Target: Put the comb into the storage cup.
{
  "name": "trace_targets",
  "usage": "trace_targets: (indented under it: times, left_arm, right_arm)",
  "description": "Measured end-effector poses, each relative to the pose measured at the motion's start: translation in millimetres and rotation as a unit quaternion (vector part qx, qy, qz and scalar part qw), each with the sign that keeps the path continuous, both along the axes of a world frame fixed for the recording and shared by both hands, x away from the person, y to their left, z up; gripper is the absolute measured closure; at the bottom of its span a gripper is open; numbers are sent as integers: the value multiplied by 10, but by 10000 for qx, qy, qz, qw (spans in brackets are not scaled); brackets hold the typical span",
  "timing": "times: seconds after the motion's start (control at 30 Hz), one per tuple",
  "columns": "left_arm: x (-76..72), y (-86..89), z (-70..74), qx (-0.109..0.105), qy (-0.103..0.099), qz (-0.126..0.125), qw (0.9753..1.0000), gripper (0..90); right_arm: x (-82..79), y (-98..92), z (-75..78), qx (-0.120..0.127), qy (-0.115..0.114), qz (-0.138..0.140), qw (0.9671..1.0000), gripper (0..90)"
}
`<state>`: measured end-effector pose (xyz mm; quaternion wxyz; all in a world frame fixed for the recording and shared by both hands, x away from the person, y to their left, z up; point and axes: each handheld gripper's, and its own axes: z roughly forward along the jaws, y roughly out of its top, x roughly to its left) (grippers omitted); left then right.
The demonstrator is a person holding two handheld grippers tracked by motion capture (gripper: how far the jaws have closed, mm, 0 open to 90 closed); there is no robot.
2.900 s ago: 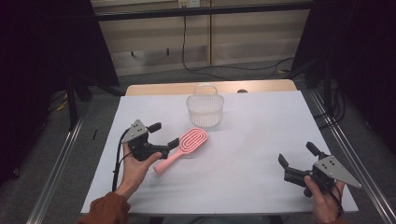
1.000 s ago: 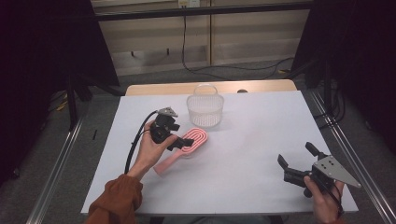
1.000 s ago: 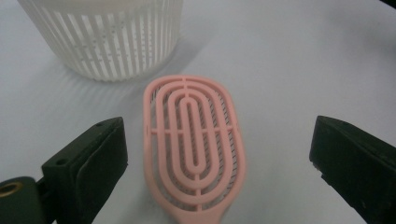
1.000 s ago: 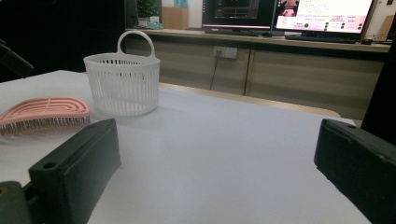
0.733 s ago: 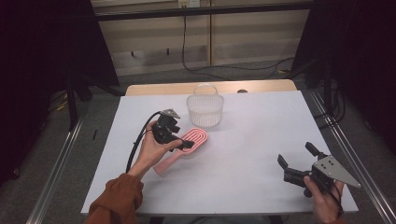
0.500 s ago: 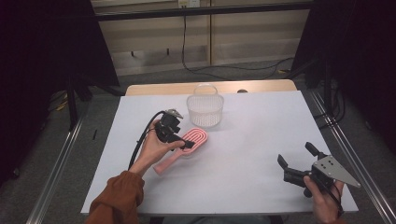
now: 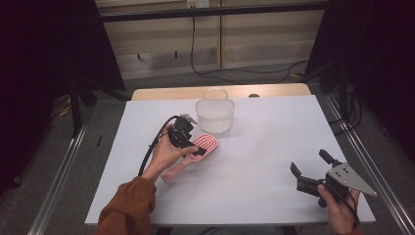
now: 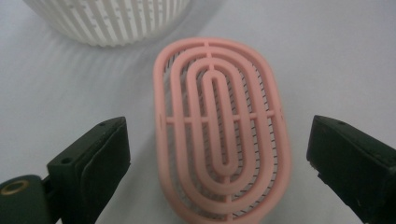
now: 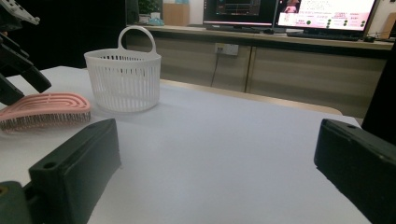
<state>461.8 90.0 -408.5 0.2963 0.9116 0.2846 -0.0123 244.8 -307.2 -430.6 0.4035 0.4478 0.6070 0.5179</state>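
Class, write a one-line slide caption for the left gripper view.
Open left gripper poised over a pink hairbrush, one jaw either side, white basket behind.

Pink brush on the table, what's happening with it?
A person has the left gripper over the head of the pink hairbrush, which lies bristles down on the white table just in front of the white slatted basket. Its jaws stand open on either side of the head, not touching it. The right gripper is open too, held low near the table's right front edge, away from both things.
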Motion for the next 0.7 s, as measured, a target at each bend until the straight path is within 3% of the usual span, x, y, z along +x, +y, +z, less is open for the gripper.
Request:
trace_targets:
  times: [0.17,0.3,0.57,0.7]
  left_arm:
    - [-9,-67,-32,129,24,-2,9999,60]
    - [6,-101,-81,386,20,-101,9992,62]
    - [38,-105,-127,437,135,-20,9990,66]
    - [10,-159,-150,634,123,-92,9979,75]
  right_arm:
    - [2,-4,-1,3,-8,-1,10000,0]
    - [1,-4,-2,1,-7,12,10000,0]
    - [3,-2,-4,4,3,28,10000,0]
    - [5,2,-6,-14,5,29,10000,0]
